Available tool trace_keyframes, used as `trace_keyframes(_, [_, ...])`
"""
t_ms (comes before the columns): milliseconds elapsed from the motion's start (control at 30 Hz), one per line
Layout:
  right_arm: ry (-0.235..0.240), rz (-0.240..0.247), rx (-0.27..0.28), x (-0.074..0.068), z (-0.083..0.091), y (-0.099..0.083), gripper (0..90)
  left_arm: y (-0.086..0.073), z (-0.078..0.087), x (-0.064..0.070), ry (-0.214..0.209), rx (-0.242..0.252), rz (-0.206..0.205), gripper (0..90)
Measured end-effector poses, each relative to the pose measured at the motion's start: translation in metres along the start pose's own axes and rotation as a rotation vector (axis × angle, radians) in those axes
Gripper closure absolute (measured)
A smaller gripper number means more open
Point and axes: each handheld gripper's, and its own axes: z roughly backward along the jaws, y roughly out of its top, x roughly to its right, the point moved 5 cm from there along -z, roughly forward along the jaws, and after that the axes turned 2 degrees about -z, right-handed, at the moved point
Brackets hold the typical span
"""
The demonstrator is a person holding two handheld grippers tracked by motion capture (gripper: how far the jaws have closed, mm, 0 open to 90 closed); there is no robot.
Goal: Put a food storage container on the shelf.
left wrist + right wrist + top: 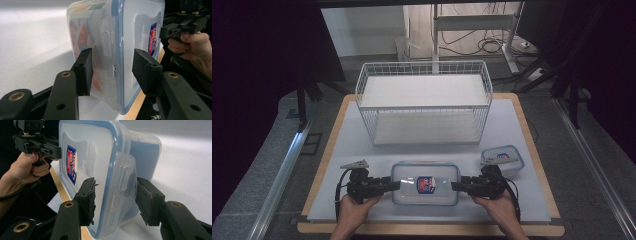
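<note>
A white mat covers the wooden table (532, 145), and at its far half stands a white wire basket (424, 102), a two-tier rack of thin welded rods with flat pale shelves. Nearer the person, at the middle of the table's front edge, lies the large food container (425, 183): a rounded rectangle of clear, glossy plastic with a blue seal running round the lid and a red-and-blue label in the middle of it. Its long axis runs left to right across the table, one short end toward each hand, lid facing up. From the left gripper view you can make out coloured printing showing through its wall and a moulded locking flap on the short end (107, 37). Off to the right, near the right hand, sits a small food container (503, 158) of the same clear, blue-rimmed make. The left gripper (395, 185), matte black with foam-faced jaws, is spread wide with the left short end between its jaws; the lower pad looks close against the wall, the other stands off the lid. The right gripper (456, 186) straddles the opposite end the same way, gaping, with a visible gap on the base side.
</note>
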Motion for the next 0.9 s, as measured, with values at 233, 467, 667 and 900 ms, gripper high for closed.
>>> trace_keyframes(233, [-0.014,-0.009,0.029,0.001,0.001,0.004,52.2,0.008,0.0,0.003,0.01,0.019,-0.018,52.5])
trace_keyframes(467, [-0.016,0.016,0.071,-0.005,0.009,0.02,52.0,0.025,0.006,0.01,0.027,0.045,-0.063,52.3])
trace_keyframes(667, [-0.016,0.044,0.093,-0.009,0.014,0.032,51.9,0.039,0.012,0.015,0.036,0.055,-0.092,52.3])
trace_keyframes(900, [-0.016,0.079,0.116,-0.015,0.022,0.056,51.9,0.064,0.021,0.023,0.046,0.084,-0.121,52.2])
